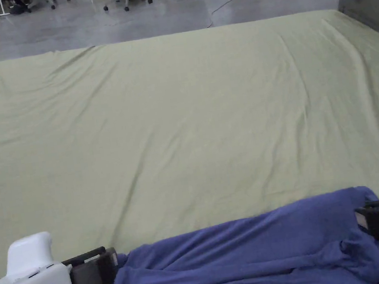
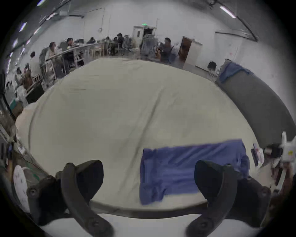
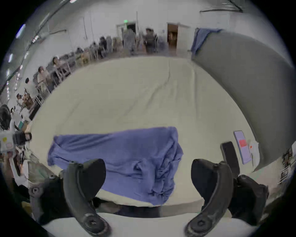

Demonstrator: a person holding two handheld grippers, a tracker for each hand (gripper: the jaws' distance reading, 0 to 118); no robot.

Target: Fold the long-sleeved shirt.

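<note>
Lying crosswise along near edge: shirt (image 1: 260, 253) | left gripper (image 2: 149, 181) jaws released | right gripper (image 3: 148, 179) jaws released

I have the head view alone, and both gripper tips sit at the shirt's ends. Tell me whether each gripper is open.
Observer: In its own view the left gripper is wide open, gripping nothing.
Operator: Now the right one.
Observer: The right gripper is wide open too.
Operator: Report anything lying right of the shirt.
Observer: A dark flat device lies on the sheet, apart from the shirt.
</note>
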